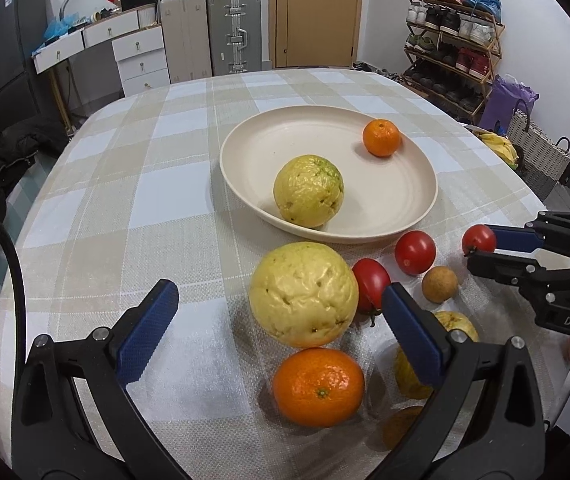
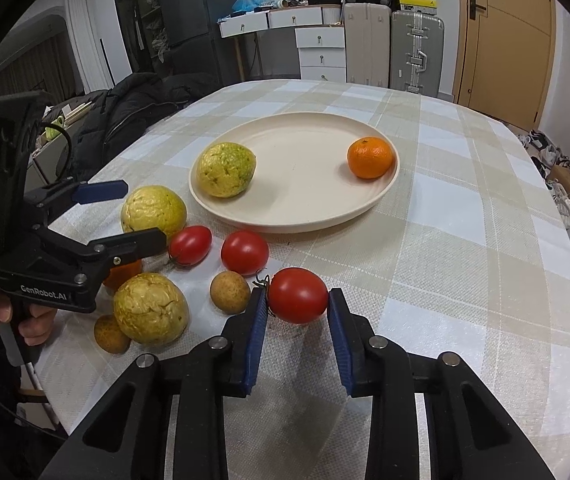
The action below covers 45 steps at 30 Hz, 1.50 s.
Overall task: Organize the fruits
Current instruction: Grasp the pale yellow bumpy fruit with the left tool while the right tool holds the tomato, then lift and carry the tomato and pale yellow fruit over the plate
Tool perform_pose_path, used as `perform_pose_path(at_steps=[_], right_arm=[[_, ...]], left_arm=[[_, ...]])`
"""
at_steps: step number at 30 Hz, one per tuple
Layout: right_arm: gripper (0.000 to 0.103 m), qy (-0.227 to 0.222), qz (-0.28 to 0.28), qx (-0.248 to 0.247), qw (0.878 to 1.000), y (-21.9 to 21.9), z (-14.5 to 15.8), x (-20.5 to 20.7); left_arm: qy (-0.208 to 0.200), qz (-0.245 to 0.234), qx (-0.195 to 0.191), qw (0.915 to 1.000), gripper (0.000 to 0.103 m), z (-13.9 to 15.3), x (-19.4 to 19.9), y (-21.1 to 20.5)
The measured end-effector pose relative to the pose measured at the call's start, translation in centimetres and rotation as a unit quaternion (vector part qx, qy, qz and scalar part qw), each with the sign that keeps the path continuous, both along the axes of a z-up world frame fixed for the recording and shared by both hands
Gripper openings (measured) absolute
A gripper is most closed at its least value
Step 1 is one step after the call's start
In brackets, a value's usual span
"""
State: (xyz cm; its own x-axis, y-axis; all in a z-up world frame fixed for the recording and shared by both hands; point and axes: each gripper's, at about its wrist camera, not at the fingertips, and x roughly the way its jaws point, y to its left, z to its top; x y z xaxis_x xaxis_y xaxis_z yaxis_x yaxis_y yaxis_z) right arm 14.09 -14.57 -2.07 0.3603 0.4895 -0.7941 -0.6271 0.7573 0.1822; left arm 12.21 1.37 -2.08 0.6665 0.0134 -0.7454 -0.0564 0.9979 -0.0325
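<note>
A cream plate (image 1: 413, 216) (image 2: 309, 220) holds a yellow citrus (image 1: 308, 191) (image 2: 225, 169) and a small orange (image 1: 381, 137) (image 2: 369, 157). In front of it lie more fruits on the cloth: a big yellow citrus (image 1: 303, 293) (image 2: 153, 209), an orange (image 1: 318, 386), two tomatoes (image 1: 415, 252) (image 1: 369, 283) and a small brown fruit (image 1: 439, 284) (image 2: 230, 292). My left gripper (image 1: 279, 328) (image 2: 145, 214) is open around the big yellow citrus. My right gripper (image 2: 297, 300) (image 1: 479, 246) is shut on a red tomato (image 2: 297, 295) (image 1: 478, 238) just above the cloth.
The round table has a checked cloth (image 1: 133, 184) (image 2: 465, 240). Another yellow citrus (image 2: 149, 308) and a second small brown fruit (image 2: 111, 334) lie near the front left edge. A dark jacket (image 2: 133, 108) hangs beside the table. Suitcases, drawers and a shoe rack stand behind.
</note>
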Motion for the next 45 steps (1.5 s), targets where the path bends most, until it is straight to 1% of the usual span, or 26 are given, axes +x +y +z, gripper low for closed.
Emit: perform_pose_path(at_steps=[4,6,7,9,12,13,14,26,36,45], right_arm=[[0.032,-0.004,-0.004,0.004,1.0,-0.2,0.2,0.0],[0.032,-0.005,-0.007,0.006,1.0,-0.3,0.3,0.0],[0.032,-0.005,-0.008,0.006,1.0,-0.4,0.4,0.0],[0.032,-0.007,-0.01,0.007,1.0,-0.4,0.4,0.0],[0.032,-0.009,-0.009,0.009,1.0,-0.4,0.6,0.0],[0.032,-0.009,-0.009,0.009,1.0,-0.4,0.6,0.0],[0.032,-0.009,-0.009,0.009,1.0,-0.4,0.6,0.0],[0.032,-0.014,-0.008,0.013,1.0,-0.4,0.8,-0.1],[0.032,-0.025,-0.014,0.026,0.999,-0.6,1.4,-0.1],[0.032,-0.028,-0.02,0.035,0.999,-0.8,1.7,0.0]], left_arm=[[0.001,-0.004,-0.014,0.9999,0.094,-0.1,0.1,0.2],[0.002,-0.006,-0.016,0.9998,0.088,-0.1,0.1,0.1],[0.002,-0.007,-0.018,0.9998,0.083,-0.1,0.1,0.1],[0.008,-0.01,-0.024,0.9996,0.078,-0.3,0.2,0.1],[0.009,-0.018,-0.042,0.9989,0.065,-0.3,0.2,0.2],[0.01,-0.022,-0.048,0.9985,0.056,-0.3,0.1,0.2],[0.011,-0.026,-0.053,0.9982,0.052,-0.2,0.2,0.2],[0.009,-0.027,-0.057,0.998,0.051,-0.1,0.1,0.0],[-0.022,-0.028,-0.059,0.9976,0.051,1.4,-0.8,-0.1],[-0.039,-0.024,-0.063,0.997,0.051,2.3,-1.2,0.2]])
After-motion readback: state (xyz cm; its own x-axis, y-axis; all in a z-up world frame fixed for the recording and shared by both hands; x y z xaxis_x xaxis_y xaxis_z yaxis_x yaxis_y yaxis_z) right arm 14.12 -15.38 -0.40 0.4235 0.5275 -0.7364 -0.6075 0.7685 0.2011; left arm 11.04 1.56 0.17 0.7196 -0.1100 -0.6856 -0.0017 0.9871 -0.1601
